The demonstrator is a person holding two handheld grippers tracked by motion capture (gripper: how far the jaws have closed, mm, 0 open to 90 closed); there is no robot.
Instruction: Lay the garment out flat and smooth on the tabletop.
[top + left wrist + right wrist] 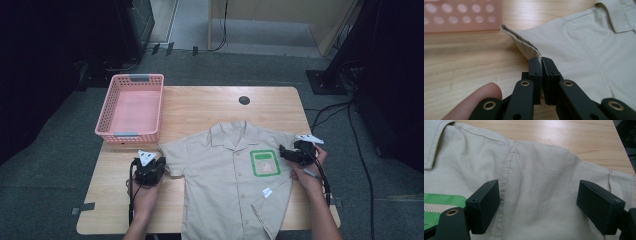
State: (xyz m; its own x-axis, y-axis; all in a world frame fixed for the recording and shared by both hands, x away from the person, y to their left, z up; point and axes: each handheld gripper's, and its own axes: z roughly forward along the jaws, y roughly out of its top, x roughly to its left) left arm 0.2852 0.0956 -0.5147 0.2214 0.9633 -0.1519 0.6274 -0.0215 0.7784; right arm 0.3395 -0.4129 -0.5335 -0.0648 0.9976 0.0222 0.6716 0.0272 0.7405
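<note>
No legible text, number or brand anywhere. On the shirt (230,175), a green-bordered chest patch (265,162) with contents too blurred to read. Lower down, a small white tag (267,192), likewise too small to make out.

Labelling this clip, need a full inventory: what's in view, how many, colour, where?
Short-sleeved beige cotton shirt: 1, beige with a green-framed chest pocket patch, spread flat, front up, at the near middle of the table.
Pink perforated plastic basket: 1, pink with grey handles, far left corner of the table.
Light wooden table: 1, light wood, centre of the room, with a round black cable hole near its far edge.
Left gripper: 1, black, jaws shut on the hem of the shirt's sleeve on that side.
Right gripper: 1, black, jaws open, over the shirt's other sleeve.
Person's hands: 2, one on each gripper, entering from the near edge.
</note>
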